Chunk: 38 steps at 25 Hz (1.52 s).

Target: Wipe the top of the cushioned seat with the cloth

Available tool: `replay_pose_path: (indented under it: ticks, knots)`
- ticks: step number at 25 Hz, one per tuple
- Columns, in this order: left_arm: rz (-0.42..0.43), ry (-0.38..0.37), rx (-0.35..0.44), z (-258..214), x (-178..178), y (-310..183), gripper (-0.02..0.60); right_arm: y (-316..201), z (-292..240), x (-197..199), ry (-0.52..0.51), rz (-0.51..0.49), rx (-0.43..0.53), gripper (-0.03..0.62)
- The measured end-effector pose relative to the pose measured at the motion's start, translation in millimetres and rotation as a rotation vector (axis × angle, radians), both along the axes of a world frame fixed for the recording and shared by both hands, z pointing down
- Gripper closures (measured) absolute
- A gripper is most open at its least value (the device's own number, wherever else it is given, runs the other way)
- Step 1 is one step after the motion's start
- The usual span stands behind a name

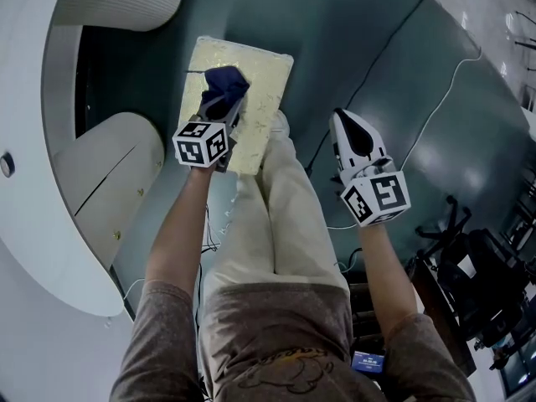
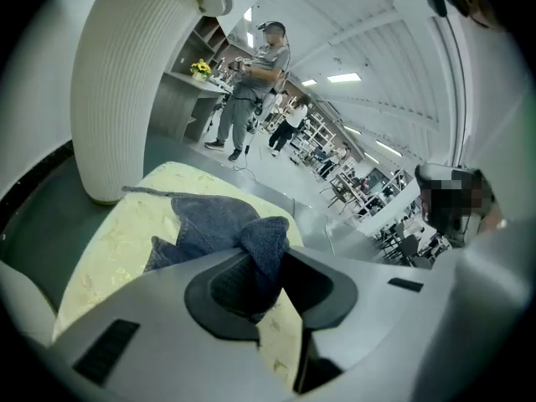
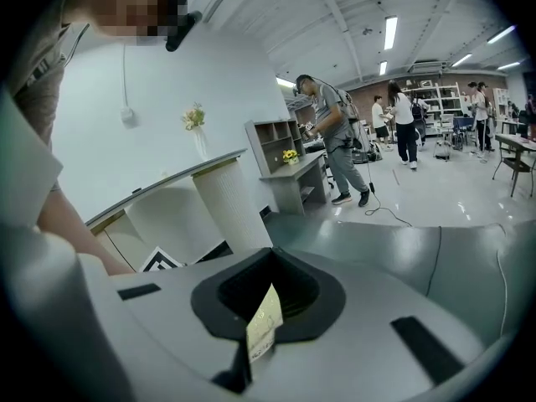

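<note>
Down on the dark grey-green floor (image 1: pixel 402 82) sits the seat (image 1: pixel 264 82), a flat rectangular cushion with rounded corners. It is pale yellow, and its cover is faintly mottled with a slight sheen.

On its top, toward the far left, lies the cloth (image 1: pixel 224 84). It is dark blue, soft and fuzzy like towelling. It is crumpled into loose folds, with one thin corner trailing out flat on the cushion.

The left gripper (image 1: pixel 224 111) has its pale grey jaws closed on a bunched fold of the cloth. In the left gripper view the fold rises between the black inner faces of the jaws, and the rest of the cloth spreads onto the seat beyond.

The right gripper (image 1: pixel 347 132) hangs over the floor to the right of the seat, apart from it. Its jaws are pressed together, and a small pale printed slip (image 3: pixel 264 321) sticks up at their seam.

A leg (image 1: pixel 280 199) in beige trousers stands just beside the seat's near right edge. A white ribbed column (image 2: pixel 134 82) rises from the floor just past the seat's far left corner.
</note>
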State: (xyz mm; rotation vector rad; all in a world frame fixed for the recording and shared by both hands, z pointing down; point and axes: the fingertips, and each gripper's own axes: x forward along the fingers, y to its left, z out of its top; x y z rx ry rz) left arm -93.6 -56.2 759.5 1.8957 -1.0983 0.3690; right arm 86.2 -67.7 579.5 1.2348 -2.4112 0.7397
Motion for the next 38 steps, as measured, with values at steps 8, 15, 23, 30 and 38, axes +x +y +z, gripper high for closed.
replay_pose_path:
  ticks: [8,15,23,30,38]
  knots:
    - [0.095,0.023,-0.005,1.2,48.4,15.4,0.491,11.0,1.2,17.4,0.0,0.031,0.004,0.591]
    - [0.159,0.056,-0.014,-1.9,86.8,26.4,0.492,20.7,-1.7,36.6,0.0,0.066,0.009,0.591]
    - [0.225,0.155,-0.003,-24.0,129.8,39.2,0.492,32.1,-5.6,54.5,0.005,0.099,0.029,0.591]
    - [0.205,0.232,0.063,-81.5,124.6,41.5,0.491,42.2,-18.8,55.1,0.006,0.108,0.042,0.591]
    - [0.086,0.234,0.149,-135.2,63.1,40.3,0.491,46.0,-24.2,28.3,-0.008,0.065,0.045,0.591]
